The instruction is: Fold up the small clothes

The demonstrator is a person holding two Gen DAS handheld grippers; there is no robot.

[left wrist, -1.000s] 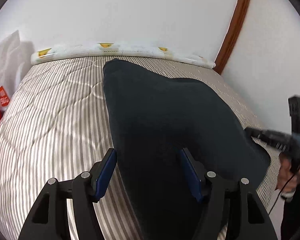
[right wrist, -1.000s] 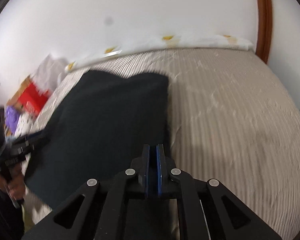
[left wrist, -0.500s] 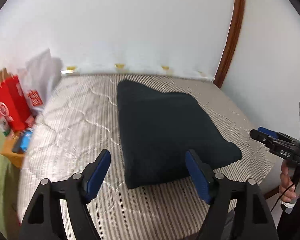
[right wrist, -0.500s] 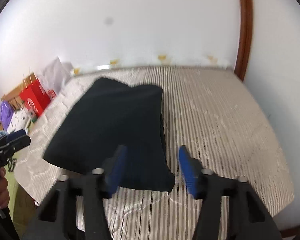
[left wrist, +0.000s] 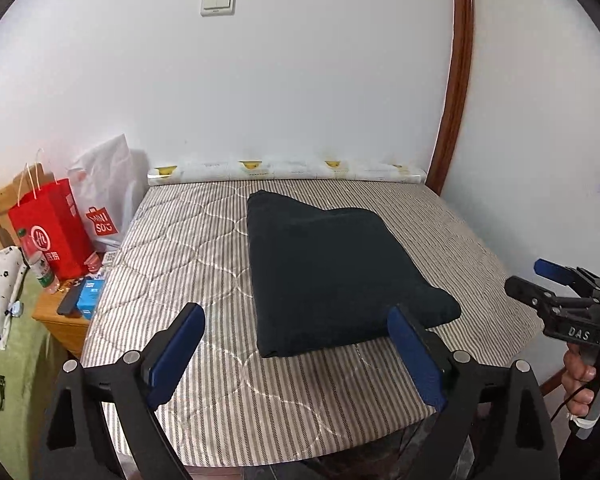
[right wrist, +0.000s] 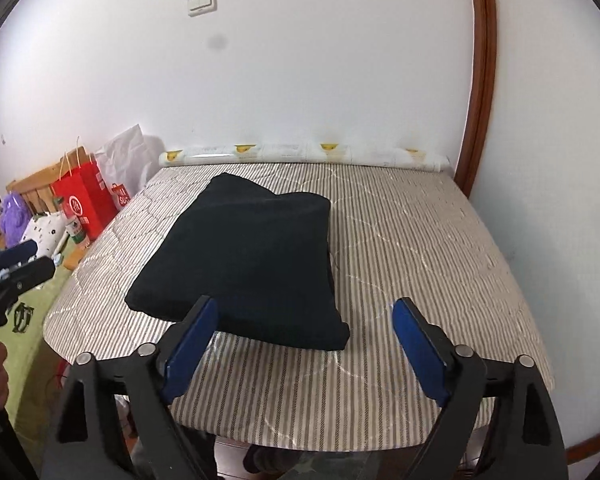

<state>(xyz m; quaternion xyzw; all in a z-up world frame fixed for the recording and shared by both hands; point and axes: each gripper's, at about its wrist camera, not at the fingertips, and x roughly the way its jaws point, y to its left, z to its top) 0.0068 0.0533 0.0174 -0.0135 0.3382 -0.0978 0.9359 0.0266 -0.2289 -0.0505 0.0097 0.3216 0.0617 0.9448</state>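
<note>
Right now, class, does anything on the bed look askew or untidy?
Slightly. The folded dark garment lies at an angle to the striped mattress's edges, and its far edge is uneven, one corner poking further back. Nothing is spilled or damaged.

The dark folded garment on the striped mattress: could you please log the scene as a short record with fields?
garment: dark folded garment, lying flat, held by neither gripper
surface: striped quilted mattress
left gripper: jaws just opened wide, nothing between them
right gripper: jaws just opened wide, empty
beside the bed: red paper bag, white shopping bag
wall: light switch
</note>
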